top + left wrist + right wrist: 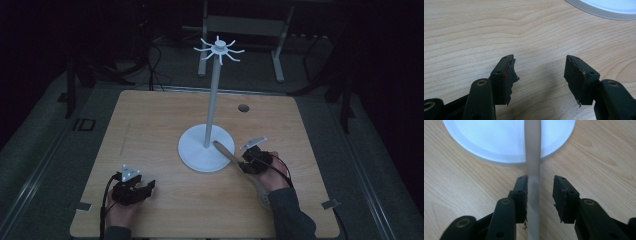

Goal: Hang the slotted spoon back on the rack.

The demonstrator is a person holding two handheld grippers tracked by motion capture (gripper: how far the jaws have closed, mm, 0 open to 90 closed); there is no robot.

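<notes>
Overhead first: right gripper (248, 161) sits at the near-right edge of the white stand (206, 148), and a long pale utensil (231, 157) runs through it — one end over the stand's round base, the other back past the right hand on the desk (150, 125). Left gripper (145, 188) rests well apart, near-left, empty, so the right hand is nearer. Left gripper view: jaws spread wide over bare wood. Right gripper view: the utensil lies lengthwise between parted jaws, against the left pad (522, 195) — not clamped. Containers: none seen
</notes>
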